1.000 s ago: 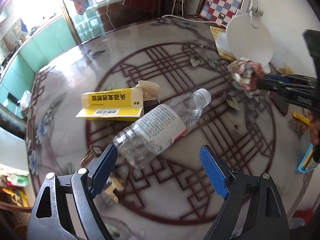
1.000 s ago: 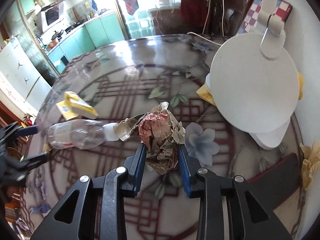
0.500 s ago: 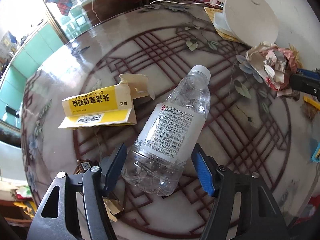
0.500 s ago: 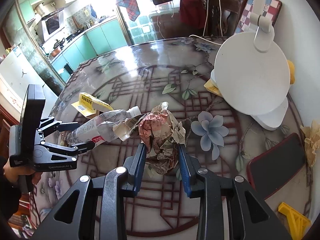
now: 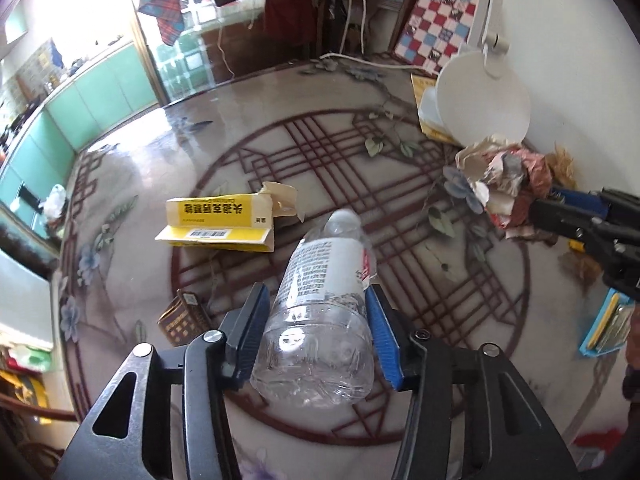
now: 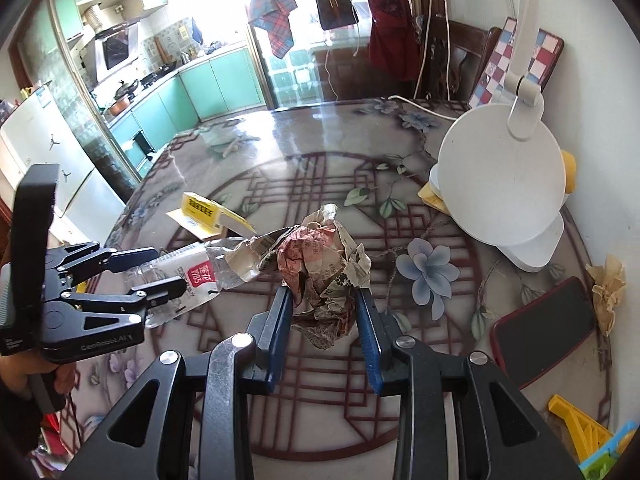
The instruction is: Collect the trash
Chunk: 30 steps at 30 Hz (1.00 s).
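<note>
Both tongs loaded with trash: left gripper [image 5: 316, 330] just closed, blue pads pressed on the lower body of the clear plastic bottle [image 5: 324, 312] at lower centre of the left wrist view, cap aimed away up the frame; right gripper [image 6: 323, 328] clamped narrow on the crumpled paper wad [image 6: 320, 276] at centre of the right wrist view. Gripped low on the barrel, probably for a firm hold on slippery plastic. Both loads seemingly carried clear of the patterned glass tabletop [image 5: 320, 152], likely for carrying to a bin, none in view. Left on the table: torn yellow carton [image 5: 218, 222] at centre left, small brown box [image 5: 180, 316] below it. Both grippers pitched steeply downward, side by side; hand [image 6: 16, 376] at lower left edge, wrapped round the left handle.
</note>
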Each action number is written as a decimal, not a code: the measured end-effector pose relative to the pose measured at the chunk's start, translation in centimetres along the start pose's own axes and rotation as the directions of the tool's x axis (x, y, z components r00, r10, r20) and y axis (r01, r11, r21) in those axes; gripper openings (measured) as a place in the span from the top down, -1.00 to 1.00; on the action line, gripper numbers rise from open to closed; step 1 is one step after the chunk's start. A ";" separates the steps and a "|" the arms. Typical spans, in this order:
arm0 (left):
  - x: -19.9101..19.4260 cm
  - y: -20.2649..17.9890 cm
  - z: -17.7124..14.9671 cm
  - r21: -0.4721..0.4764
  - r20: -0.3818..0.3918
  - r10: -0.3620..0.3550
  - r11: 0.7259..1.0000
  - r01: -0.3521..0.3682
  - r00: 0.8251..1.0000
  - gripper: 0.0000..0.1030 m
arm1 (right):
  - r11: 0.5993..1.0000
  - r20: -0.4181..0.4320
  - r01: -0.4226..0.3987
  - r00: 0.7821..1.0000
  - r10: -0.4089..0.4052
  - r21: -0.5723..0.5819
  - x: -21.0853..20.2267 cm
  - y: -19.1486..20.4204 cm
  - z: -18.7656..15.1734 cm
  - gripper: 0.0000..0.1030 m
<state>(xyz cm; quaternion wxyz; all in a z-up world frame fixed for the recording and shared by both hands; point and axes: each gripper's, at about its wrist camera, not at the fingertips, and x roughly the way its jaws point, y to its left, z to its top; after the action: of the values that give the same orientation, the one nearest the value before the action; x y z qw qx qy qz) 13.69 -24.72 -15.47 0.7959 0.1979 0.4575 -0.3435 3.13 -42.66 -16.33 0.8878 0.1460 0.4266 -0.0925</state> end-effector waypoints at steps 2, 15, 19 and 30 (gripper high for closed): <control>-1.1 0.1 -0.3 -0.028 0.019 -0.004 1.000 0.004 1.000 0.22 | 1.000 0.010 -0.009 1.000 0.009 -0.003 -0.6 0.4 0.0 0.42; -2.9 2.3 -5.0 -0.163 -0.036 0.084 0.983 -0.089 0.996 -0.84 | 0.998 0.014 -0.054 0.998 0.055 -0.038 -2.6 3.4 -1.6 0.42; -2.0 2.9 -5.8 -0.222 -0.045 0.056 0.973 -0.065 0.997 -0.99 | 0.997 -0.010 -0.067 0.998 0.066 -0.049 -2.0 3.9 -1.9 0.42; 2.4 1.4 -6.7 -0.278 -0.149 -0.006 0.960 -0.036 0.989 -0.07 | 0.996 -0.015 -0.076 0.997 0.076 -0.052 -2.5 4.3 -2.5 0.42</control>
<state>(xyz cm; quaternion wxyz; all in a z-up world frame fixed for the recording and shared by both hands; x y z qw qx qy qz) 11.59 -20.46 -20.91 0.7824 0.1116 0.5578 -0.2535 1.04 -37.72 -15.10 0.8914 0.1393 0.4287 -0.0464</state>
